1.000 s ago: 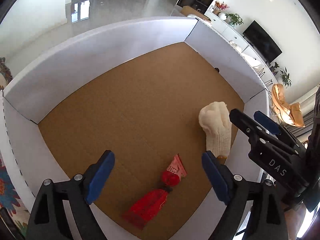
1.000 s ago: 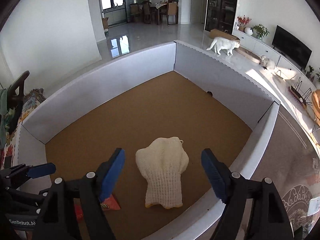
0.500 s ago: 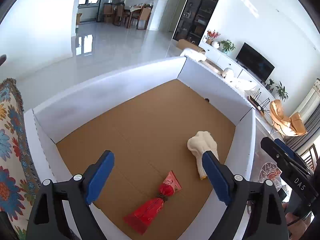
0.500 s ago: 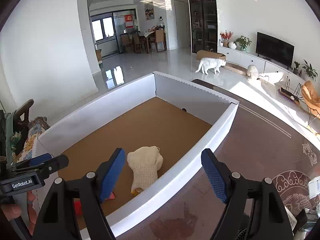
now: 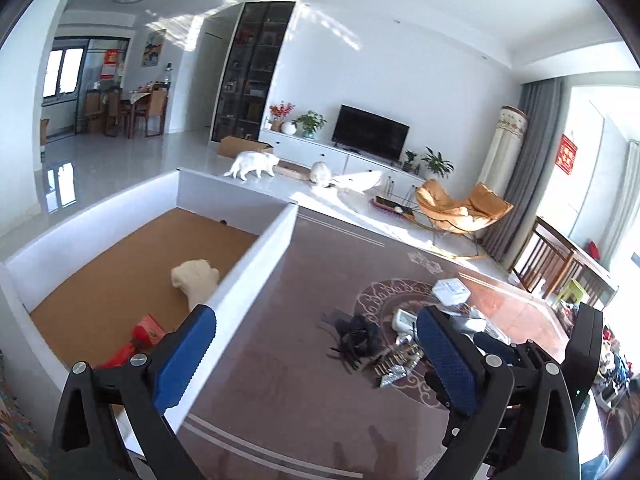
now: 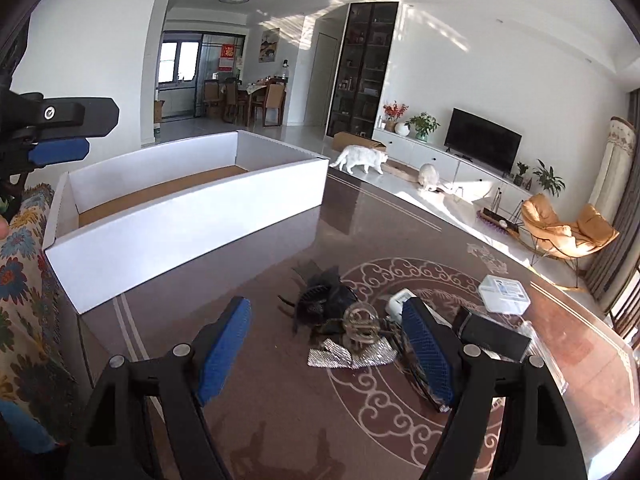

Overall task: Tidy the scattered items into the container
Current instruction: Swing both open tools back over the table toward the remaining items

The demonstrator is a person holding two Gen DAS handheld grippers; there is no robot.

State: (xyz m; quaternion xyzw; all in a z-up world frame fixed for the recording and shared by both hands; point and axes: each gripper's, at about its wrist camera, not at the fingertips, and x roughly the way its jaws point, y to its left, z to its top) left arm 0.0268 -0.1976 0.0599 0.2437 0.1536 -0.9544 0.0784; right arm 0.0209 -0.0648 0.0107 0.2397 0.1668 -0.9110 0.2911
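The white-walled container (image 5: pixel 256 248) with a brown floor sits at the left; a cream knitted item (image 5: pixel 196 280) and a red packet (image 5: pixel 146 330) lie inside it. My left gripper (image 5: pixel 316 360) hovers over the table beside the container's near wall, its jaws opening with nothing between them. My right gripper (image 6: pixel 326 352) is open above a pile of loose things: a black bundle (image 6: pixel 324 296), a silver sequined pouch (image 6: pixel 352 354), a round ring-shaped piece (image 6: pixel 362 324), a white device (image 6: pixel 400 300), a black box (image 6: pixel 492 334) and a clear plastic box (image 6: pixel 504 288). No pad touches any of them.
The brown patterned table (image 6: pixel 280 420) carries the container (image 6: pixel 180 224) and the pile. A floral cloth (image 6: pixel 20 280) lies along the left edge. Two white cats (image 6: pixel 360 158), a TV unit and an orange chair (image 6: pixel 568 228) are on the floor beyond.
Both grippers have swung right, from above the container's inside to the table and the pile. The left jaws stand wider. The cream item and red packet stay in the container.
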